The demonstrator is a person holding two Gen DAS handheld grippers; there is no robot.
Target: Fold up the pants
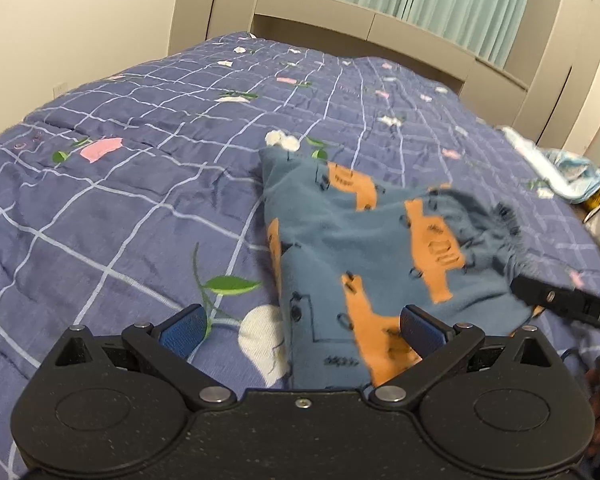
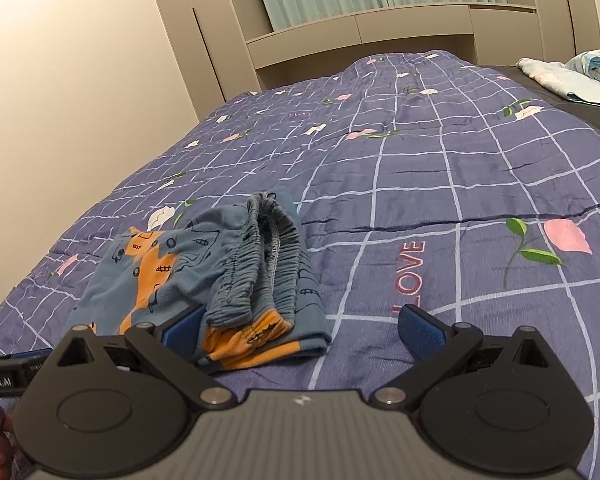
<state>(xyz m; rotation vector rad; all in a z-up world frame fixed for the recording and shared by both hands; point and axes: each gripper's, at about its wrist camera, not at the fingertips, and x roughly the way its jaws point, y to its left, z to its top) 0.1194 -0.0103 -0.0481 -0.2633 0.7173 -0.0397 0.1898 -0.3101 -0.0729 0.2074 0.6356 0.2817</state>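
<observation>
Small blue pants [image 1: 340, 248] with orange print lie folded into a bundle on the purple checked quilt [image 1: 120, 208]. In the right wrist view the pants [image 2: 204, 268] show their gathered waistband on top, left of centre. My left gripper [image 1: 300, 334] is open, its right pad over the near edge of the pants and nothing between the pads. My right gripper [image 2: 300, 334] is also open, its left pad touching the near edge of the bundle. The right gripper's black body [image 1: 560, 300] shows at the pants' right side in the left wrist view.
A light blue cloth pile [image 2: 572, 76] lies at the bed's far right edge. A beige headboard and shelf [image 2: 360, 28] with green curtains stands behind the bed. The quilt spreads wide to the left and far side of the pants.
</observation>
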